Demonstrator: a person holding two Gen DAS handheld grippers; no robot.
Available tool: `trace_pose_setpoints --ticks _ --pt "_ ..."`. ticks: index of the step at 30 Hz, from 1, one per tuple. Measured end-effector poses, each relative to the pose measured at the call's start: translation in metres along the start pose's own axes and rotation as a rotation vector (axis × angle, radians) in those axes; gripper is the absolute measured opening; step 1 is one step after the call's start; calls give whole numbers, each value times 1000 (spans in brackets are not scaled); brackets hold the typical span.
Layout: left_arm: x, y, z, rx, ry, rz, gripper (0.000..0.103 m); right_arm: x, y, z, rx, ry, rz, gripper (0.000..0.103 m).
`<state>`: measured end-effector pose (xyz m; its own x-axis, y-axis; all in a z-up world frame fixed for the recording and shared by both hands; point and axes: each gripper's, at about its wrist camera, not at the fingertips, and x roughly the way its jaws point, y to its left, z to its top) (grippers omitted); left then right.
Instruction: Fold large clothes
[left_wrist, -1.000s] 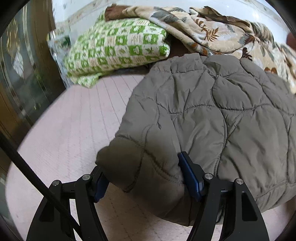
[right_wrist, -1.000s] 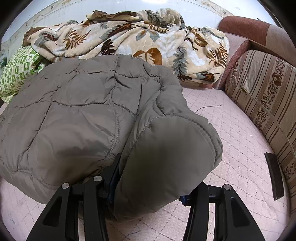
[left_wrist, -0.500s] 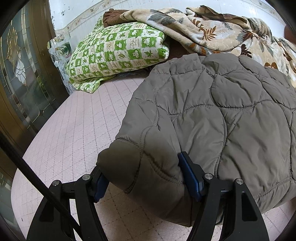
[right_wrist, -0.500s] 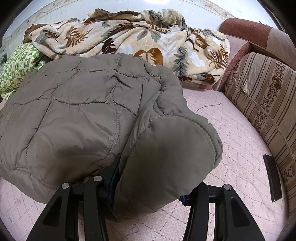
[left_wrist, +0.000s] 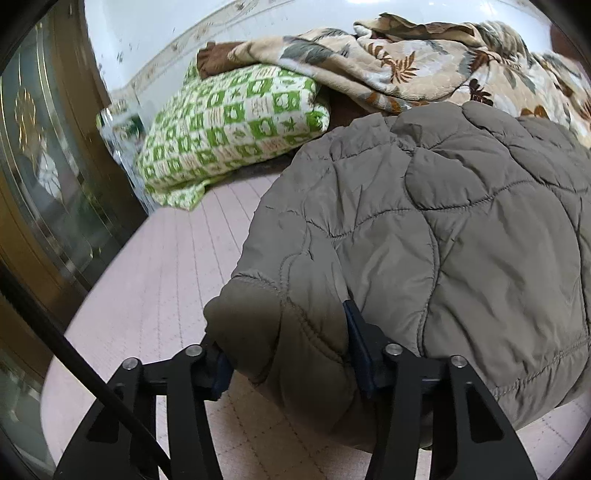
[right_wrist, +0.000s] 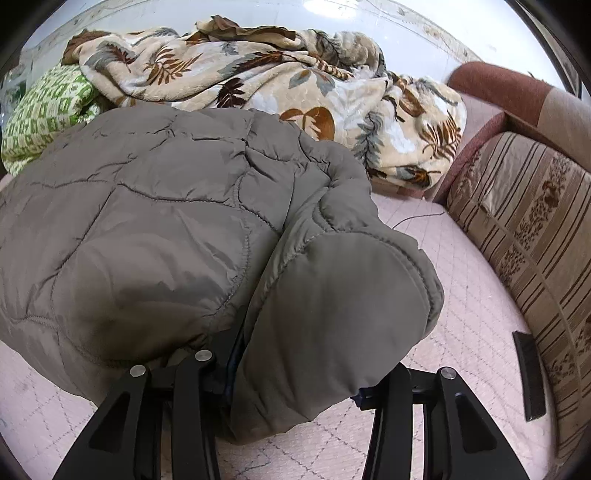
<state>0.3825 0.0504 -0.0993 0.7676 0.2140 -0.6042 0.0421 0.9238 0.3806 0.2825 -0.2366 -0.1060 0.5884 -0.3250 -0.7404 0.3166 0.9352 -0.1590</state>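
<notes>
Olive quilted jacket (left_wrist: 443, 229) lay bunched across the pink quilted bedcover (left_wrist: 177, 266), filling the view from 12 to 4 o'clock on the left wrist camera and from 9 to 1 o'clock on the right one. Down at 6 o'clock, the left gripper (left_wrist: 288, 350) had its jaws pinching a thick padded fold at the jacket's near corner, fabric bulging out between and over the blue pads (left_wrist: 360, 354). On the other side, the right gripper (right_wrist: 295, 376) was clamped the same way on the opposite corner, a rounded puff of jacket (right_wrist: 332, 314) swelling over its jaws and hiding most of the pads. Both held corners sat raised off the bedcover, the rest of the jacket sagging back behind them.

Up at 11 o'clock in the left view sat a green-and-white checked pillow (left_wrist: 236, 122), touching the floral blanket (left_wrist: 424, 66) heaped at 12 to 2 o'clock. A glass-panelled wooden door (left_wrist: 40, 177) stood at 9 o'clock. In the right view, the blanket (right_wrist: 258, 77) ran across 12 o'clock just behind the jacket, a striped cushion (right_wrist: 532, 229) leaned at 3 o'clock, and a dark flat object (right_wrist: 530, 376) lay on the bedcover (right_wrist: 472, 295) at 4 o'clock, too small to identify.
</notes>
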Motion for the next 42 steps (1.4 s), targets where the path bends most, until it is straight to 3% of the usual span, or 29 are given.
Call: trace_pose_setpoints --ticks 12,25,31,42 --pt "-10 -3 5 22 -47 37 43 -14 11 4 -90 -60 -60 47" --pt "-37 12 12 -14 -68 8 42 -45 10 4 -114 -119 -61 46" --pt "-66 24 12 -22 -94 -9 42 -79 5 2 -125 -153 -49 45" --pt "-132 52 -33 -47 -105 -34 42 -149 0 -36 -137 -198 -32 45"
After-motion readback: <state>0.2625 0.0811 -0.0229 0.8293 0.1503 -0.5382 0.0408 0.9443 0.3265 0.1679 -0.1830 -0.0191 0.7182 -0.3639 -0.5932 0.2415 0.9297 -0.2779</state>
